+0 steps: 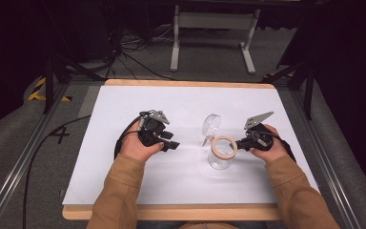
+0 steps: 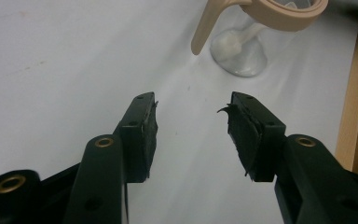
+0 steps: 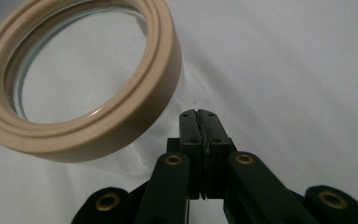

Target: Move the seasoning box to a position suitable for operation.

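Glass jar [image 1: 220, 160] with beige rim upright on bench [image 1: 124, 181]. Right tool [image 3: 199, 116] closed, empty, just beside jar. Left tool [image 2: 191, 126] wide, empty, near jar.

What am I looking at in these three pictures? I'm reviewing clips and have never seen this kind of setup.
There is no robot here: a person sits at a table covered in white and holds a hand tool with two black jaws in each hand. The wide picture comes from a camera above the person, looking forward and down. The other two come from small cameras riding on the tools, looking along their jaws.

On the table stands a clear glass jar with a beige ring at its mouth; its clear lid is swung open behind it, and a beige strap hangs from the ring.

The left gripper is open and empty, pointing toward the jar. The right gripper is shut with nothing between its jaws, right beside the beige ring. Nothing is being held.
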Action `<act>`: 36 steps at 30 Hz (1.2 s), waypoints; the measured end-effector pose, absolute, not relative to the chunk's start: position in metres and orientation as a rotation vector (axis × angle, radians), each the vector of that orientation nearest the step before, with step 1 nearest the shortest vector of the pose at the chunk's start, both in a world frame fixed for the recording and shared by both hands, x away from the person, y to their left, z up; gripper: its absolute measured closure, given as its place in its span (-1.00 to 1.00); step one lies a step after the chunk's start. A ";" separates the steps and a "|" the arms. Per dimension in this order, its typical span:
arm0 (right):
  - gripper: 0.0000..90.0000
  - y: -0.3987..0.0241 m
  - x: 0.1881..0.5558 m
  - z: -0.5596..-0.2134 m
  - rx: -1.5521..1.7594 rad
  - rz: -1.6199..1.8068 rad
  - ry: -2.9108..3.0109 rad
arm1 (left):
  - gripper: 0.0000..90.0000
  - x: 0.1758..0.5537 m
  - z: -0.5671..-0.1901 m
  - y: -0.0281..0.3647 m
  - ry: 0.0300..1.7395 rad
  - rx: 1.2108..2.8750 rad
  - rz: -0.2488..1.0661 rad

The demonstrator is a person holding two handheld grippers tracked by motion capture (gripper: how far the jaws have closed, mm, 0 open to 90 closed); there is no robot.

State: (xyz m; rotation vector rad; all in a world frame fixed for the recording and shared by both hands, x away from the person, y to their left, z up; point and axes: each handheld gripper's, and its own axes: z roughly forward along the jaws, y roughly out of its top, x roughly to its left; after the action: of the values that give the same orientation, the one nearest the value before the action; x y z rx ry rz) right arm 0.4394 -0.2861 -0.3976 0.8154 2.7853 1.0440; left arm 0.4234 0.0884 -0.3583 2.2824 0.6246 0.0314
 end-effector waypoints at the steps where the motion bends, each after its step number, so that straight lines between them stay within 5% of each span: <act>1: 0.99 -0.286 0.439 -0.398 0.815 1.044 2.785 | 0.17 0.423 -0.358 0.089 0.625 2.282 0.028; 36: 0.99 -0.267 0.398 -0.397 0.669 0.977 2.930 | 0.21 0.436 -0.357 0.072 0.590 2.270 -0.021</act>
State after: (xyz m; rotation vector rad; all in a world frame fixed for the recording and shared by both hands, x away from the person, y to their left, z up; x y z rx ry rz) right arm 0.3984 -0.2671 -0.3969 0.6689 2.9301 0.9768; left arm 0.4364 0.0725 -0.3571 2.2698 0.5897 -0.0213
